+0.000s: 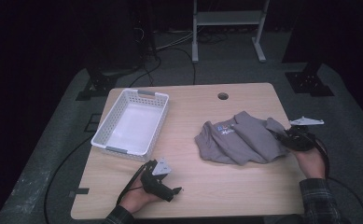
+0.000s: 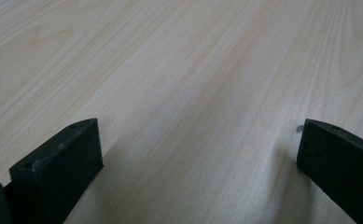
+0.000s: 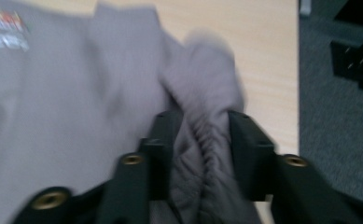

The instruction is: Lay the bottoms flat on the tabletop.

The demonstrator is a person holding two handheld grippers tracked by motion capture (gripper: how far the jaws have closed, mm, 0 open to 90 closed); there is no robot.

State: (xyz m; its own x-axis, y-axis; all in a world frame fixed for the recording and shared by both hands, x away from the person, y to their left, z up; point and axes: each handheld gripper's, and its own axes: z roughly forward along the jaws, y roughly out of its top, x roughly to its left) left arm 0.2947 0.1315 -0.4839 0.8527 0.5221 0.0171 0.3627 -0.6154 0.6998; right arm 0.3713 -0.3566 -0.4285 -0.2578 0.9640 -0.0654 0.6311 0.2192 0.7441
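Grey shirt (image 3: pixel 76 107) in right hand-held gripper (image 3: pixel 200 135)

**Basket left, shirt right, a claw at each near corner**

On the worktop (image 1: pixel 207 182), the basket (image 1: pixel 131 122) sits at the left, toward the far edge. The shirt (image 1: pixel 242 138) lies well apart from it on the right half. A hole (image 1: pixel 223 96) in the worktop lies behind the shirt, near the far edge. The left claw (image 1: pixel 178 191) rests on the worktop in front of the basket. The right claw (image 1: pixel 276 135) meets the shirt's right edge, fabric bunched between its jaws.
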